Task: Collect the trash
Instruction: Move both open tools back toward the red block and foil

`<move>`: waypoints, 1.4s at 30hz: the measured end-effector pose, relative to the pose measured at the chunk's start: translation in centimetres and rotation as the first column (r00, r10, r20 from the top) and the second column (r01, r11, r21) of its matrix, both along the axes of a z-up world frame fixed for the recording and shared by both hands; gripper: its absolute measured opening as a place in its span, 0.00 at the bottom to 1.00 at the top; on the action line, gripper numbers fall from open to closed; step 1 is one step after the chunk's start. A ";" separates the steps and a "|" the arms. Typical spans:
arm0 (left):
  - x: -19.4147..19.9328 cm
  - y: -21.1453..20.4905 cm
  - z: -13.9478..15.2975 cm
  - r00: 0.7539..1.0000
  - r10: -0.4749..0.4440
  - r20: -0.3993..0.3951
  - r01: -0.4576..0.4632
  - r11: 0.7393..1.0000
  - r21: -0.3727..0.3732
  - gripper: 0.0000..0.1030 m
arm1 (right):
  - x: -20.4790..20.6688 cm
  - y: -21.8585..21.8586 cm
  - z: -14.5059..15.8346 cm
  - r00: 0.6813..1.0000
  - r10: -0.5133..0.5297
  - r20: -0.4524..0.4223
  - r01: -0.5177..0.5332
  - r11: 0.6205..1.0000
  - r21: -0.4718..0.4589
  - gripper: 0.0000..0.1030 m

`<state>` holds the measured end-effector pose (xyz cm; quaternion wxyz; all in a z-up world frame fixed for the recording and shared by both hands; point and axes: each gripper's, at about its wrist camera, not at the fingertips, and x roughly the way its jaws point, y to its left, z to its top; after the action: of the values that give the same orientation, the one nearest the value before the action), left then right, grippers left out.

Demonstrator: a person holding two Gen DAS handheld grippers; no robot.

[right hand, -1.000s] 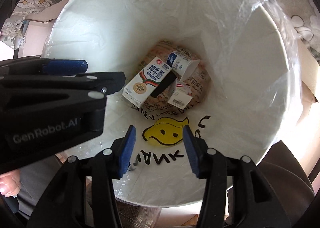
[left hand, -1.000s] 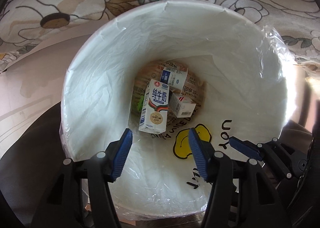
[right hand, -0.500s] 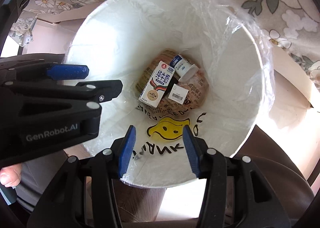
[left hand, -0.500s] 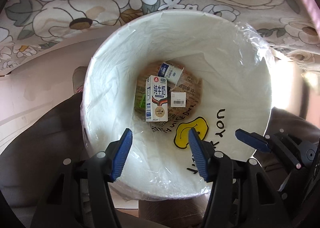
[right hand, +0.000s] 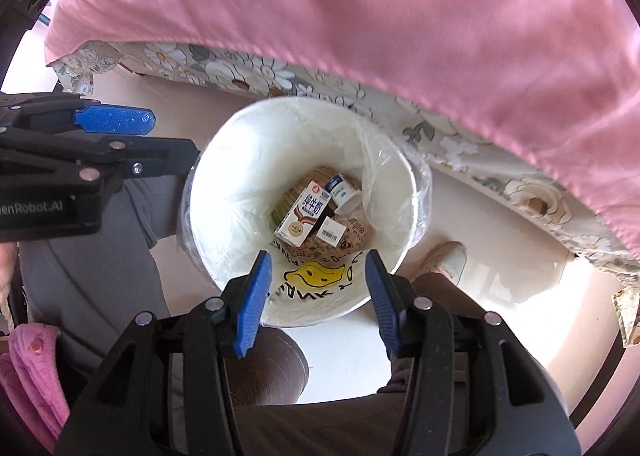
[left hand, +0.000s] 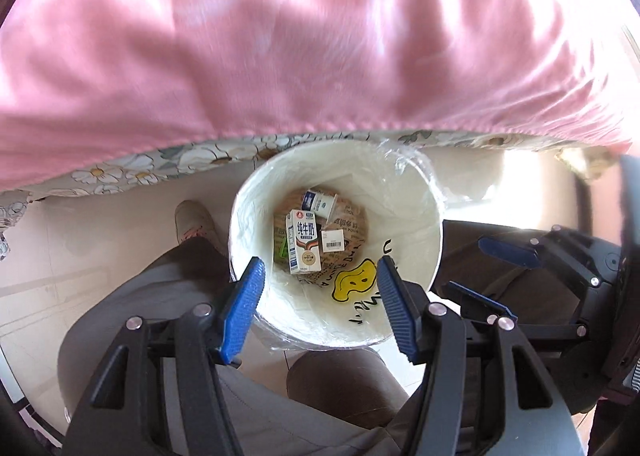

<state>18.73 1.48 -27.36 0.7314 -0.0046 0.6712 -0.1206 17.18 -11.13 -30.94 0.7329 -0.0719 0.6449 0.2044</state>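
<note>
We have pulled both sets of tongs up and away from the bin [left hand: 400,320], which half a second ago filled far more of each view and a second ago nearly all of it. It now sits small at the centre of both pictures, on the pale floor [left hand: 80,256] between our knees.

In the left wrist view, the left tongs [left hand: 318,288] hang at six o'clock with their blue pads spread wide and nothing between them. Straight beyond them, at the bottom of the white, plastic-lined bin, lies the collected trash: a milk carton [left hand: 304,242] face up, a small white box [left hand: 333,240] with a barcode just to its right, and a yoghurt cup [left hand: 320,201] at about one o'clock from the carton. The right tongs enter that view from three o'clock.

In the right wrist view, the right tongs [right hand: 316,290] likewise stand wide open and empty at six o'clock, the bin rim just past their tips. The left tongs reach in from nine o'clock. A pink quilt [right hand: 360,15] over a flowered sheet [right hand: 256,75] fills the top, from ten to two o'clock.

We judge the drop finished: the trash is resting in the bin, and both tongs are free for any further pieces, though none shows here.
</note>
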 end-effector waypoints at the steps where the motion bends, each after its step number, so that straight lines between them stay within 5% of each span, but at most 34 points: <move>1: 0.2 0.1 1.3 1.000 0.003 0.019 -0.003 1.000 -0.004 0.59 | 0.2 -0.1 1.1 1.000 0.002 0.023 -0.002 1.000 0.004 0.48; 10: 2.0 0.2 11.4 0.983 0.025 0.183 -0.026 1.000 0.000 0.59 | 1.7 -1.2 11.4 0.977 0.004 0.213 -0.018 0.998 0.061 0.48; 22: 7.1 -0.3 19.5 0.956 0.071 0.284 -0.057 0.997 -0.056 0.59 | 4.7 -2.1 20.5 0.920 0.046 0.390 -0.076 0.995 0.061 0.51; 31: 11.8 -0.5 22.7 0.940 0.108 0.325 -0.090 0.994 -0.069 0.59 | 9.2 -2.4 24.6 0.884 0.026 0.466 -0.069 0.995 0.076 0.51; 42: 18.4 -0.2 23.3 0.939 0.182 0.292 -0.156 0.982 -0.111 0.59 | 14.2 -2.9 26.5 0.861 0.001 0.509 -0.062 0.993 0.103 0.54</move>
<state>37.16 1.26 -4.10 0.8318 -0.0752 0.5433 -0.0854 31.36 -14.07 -4.43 0.8764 -0.0911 0.4147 0.2271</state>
